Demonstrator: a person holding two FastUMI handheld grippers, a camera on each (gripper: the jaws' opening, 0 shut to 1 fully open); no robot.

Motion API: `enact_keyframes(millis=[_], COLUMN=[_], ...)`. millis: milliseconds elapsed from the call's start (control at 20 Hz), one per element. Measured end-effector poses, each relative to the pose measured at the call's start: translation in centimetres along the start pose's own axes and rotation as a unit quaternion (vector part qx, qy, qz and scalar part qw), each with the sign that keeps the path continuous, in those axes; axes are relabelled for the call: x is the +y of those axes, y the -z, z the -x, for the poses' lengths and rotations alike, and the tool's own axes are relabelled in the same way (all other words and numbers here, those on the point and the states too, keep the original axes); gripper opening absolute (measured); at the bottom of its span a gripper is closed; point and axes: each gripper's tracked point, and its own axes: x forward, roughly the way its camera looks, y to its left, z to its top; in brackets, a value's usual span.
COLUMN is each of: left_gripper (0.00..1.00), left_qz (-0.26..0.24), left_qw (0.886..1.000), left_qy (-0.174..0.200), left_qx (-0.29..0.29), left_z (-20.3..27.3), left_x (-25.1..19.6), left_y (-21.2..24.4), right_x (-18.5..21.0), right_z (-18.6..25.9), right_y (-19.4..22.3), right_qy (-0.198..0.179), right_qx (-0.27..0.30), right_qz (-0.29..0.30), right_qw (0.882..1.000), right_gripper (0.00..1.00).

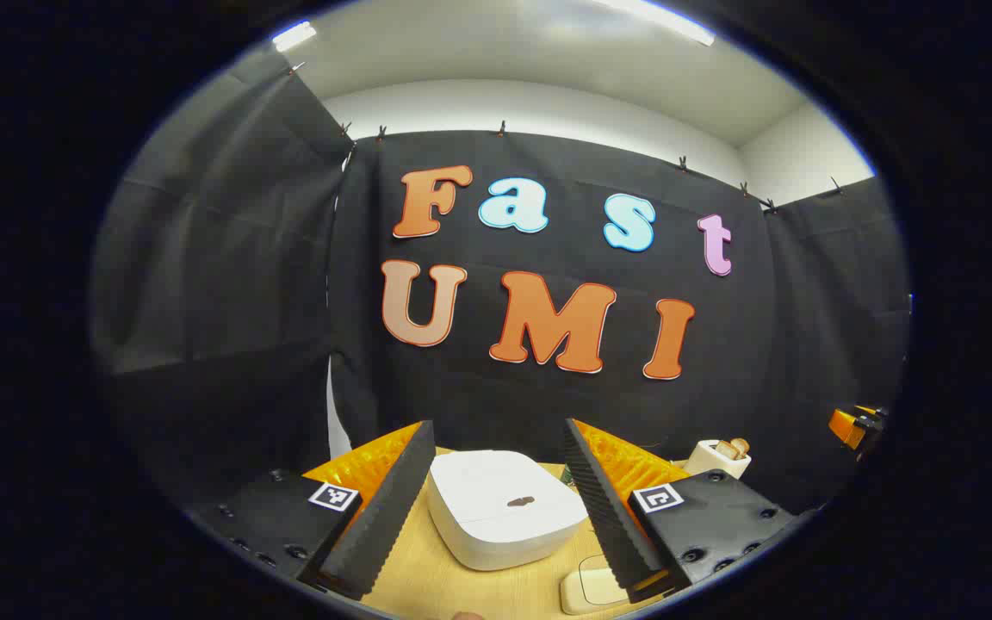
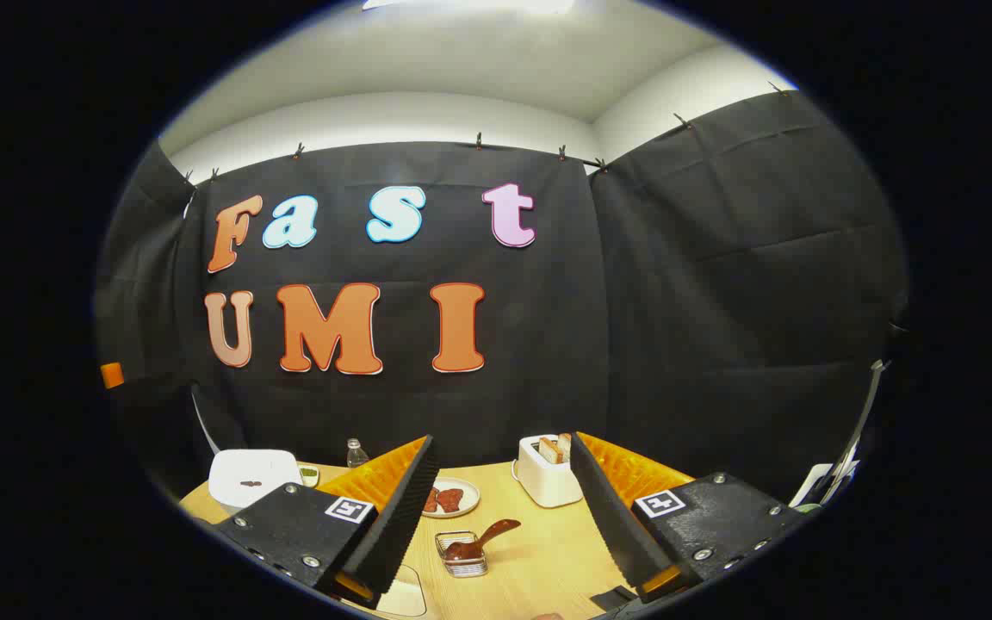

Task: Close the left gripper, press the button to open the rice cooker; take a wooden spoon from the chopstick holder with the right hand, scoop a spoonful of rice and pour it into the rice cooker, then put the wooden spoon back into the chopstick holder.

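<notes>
The white rice cooker sits on the wooden table with its lid down and a small brown button on top. My left gripper hovers open just before it, a finger on either side. In the right gripper view the cooker stands far left. A dark wooden spoon leans in a small wire chopstick holder near the table's middle. My right gripper is open and empty, above and short of the holder.
A white toaster with bread slices stands at the back, also seen as the toaster. A plate of reddish food, a small bottle and a cream container rest on the table.
</notes>
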Motion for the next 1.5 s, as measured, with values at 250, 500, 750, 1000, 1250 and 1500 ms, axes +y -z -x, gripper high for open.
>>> enact_keyframes(millis=[250, 500, 750, 1000, 1250, 1500], left_gripper=[0.99, 1.00, 1.00, 0.99, 0.84, 0.66], left_qz=[-0.007, -0.027, -0.034, -0.037, -0.047, -0.054], left_qw=[0.999, 0.998, 0.999, 0.999, 0.999, 0.998], left_qy=[-0.051, -0.063, -0.039, -0.005, 0.014, 0.025], left_qx=[0.009, 0.010, 0.005, 0.004, -0.004, 0.011], left_z=[0.0, -0.4, -0.8, -1.4, -1.5, -1.1], left_x=[1.8, 1.4, -0.1, -1.3, -2.0, -1.9], left_y=[-0.4, -0.3, -0.7, -1.1, -1.8, -1.4], right_x=[0.1, 0.1, 0.0, 0.9, 2.0, 2.2], right_z=[-1.8, -2.5, -2.4, -1.7, -1.1, -0.6], right_y=[-3.1, -2.9, -2.2, -1.7, -1.4, -1.3], right_qy=[-0.029, -0.039, -0.031, -0.030, -0.032, -0.024], right_qx=[-0.011, 0.002, 0.007, 0.005, 0.007, 0.008], right_qz=[0.019, 0.031, 0.048, 0.048, 0.032, 0.035], right_qw=[0.999, 0.999, 0.998, 0.998, 0.999, 0.999], right_gripper=[0.95, 0.95, 0.95, 0.95, 0.95, 0.95])
